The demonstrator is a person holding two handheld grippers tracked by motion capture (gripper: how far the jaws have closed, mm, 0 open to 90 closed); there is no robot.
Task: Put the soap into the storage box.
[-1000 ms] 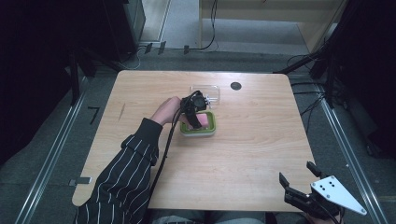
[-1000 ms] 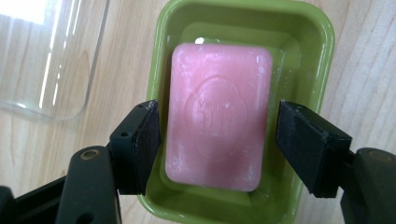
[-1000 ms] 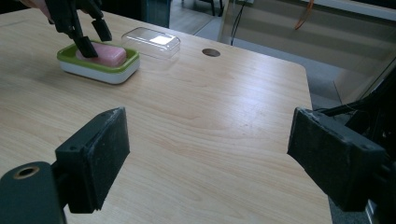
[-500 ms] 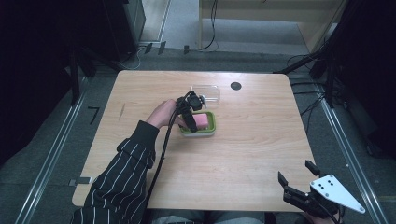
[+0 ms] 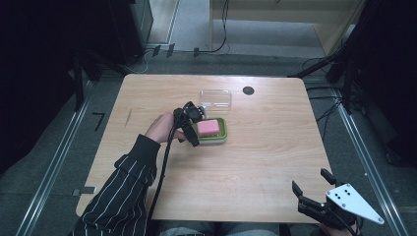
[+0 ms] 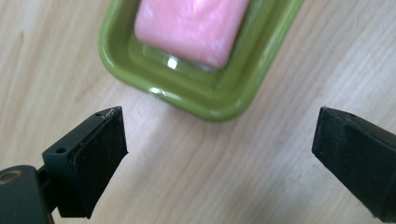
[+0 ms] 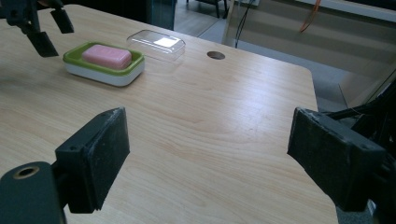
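Pink soap bar (image 5: 208,128), one, in one green dish (image 5: 221,136).

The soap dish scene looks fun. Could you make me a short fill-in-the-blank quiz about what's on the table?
1. The bar of soap lying in the green dish is ____ in colour.
2. The clear lid lies on the table, ____ the dish.
3. The left gripper has its jaws ____.

Missing words: pink; off; open

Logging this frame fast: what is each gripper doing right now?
Left gripper: open, holding nothing, jaws spread just short of the soap dish.
Right gripper: open, holding nothing, at the table's near right corner.
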